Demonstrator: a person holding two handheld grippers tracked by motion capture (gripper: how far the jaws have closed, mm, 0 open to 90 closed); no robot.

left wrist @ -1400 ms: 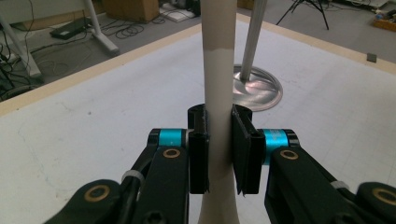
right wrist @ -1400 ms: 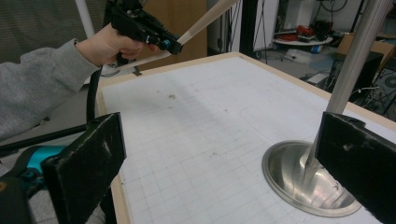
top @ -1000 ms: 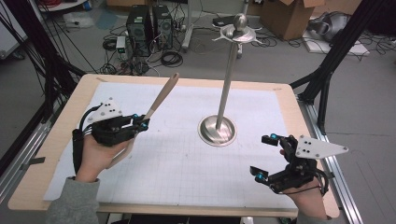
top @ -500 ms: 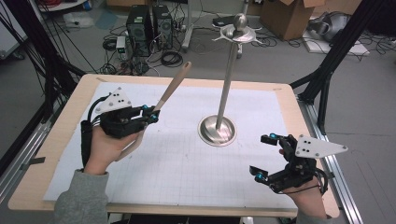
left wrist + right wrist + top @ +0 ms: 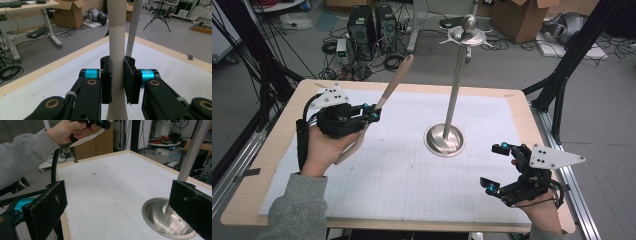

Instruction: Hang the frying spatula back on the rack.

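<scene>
High view: left gripper [image 5: 373, 114] fingers pinch a long wooden spoon [image 5: 393, 85] mid-handle, lifted at ten o'clock; stiff, light, smooth. Right gripper [image 5: 496, 168] fingers spread wide, holding nothing.

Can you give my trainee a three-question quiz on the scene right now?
1. True or false: the left claw is shut on the long utensil.
2. Which best describes the right claw? A) shut on the stand's pole B) open, holding nothing C) shut on the utensil
3. Fill in: the metal stand rests on a round ____ on the white mat.

Key:
1. True: in the left gripper view the pads press the utensil's pale handle.
2. B: its jaws stand wide apart near the table's right edge.
3. Base.
</scene>
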